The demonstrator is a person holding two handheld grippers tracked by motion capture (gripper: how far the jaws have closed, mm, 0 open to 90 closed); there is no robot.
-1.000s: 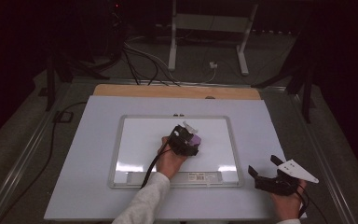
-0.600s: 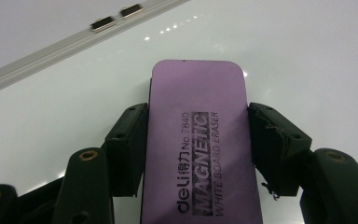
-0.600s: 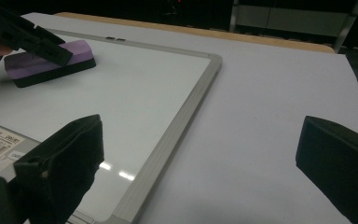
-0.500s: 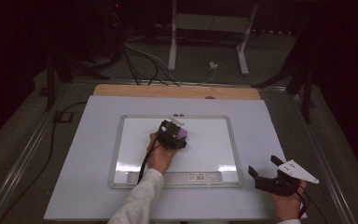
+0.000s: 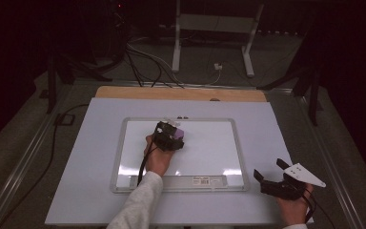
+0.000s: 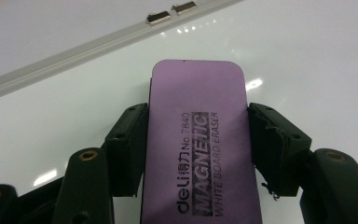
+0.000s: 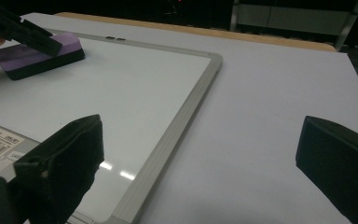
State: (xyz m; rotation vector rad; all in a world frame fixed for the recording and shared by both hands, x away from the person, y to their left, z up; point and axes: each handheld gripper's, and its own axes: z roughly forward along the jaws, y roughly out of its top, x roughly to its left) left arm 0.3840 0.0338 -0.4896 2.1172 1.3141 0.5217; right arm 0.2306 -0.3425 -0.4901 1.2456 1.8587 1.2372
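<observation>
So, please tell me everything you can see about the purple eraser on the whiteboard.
The purple rectangular whiteboard eraser has rounded corners and a smooth top printed in black with "deli No.7840 MAGNETIC WHITE BOARD ERASER". A darker, black-looking layer forms its underside, as the right gripper view shows. It lies flat on the white glossy board with a grey metal frame, in the upper middle part, near the far edge. The left tool is shut on it, its black pads pressing the two long sides.
</observation>
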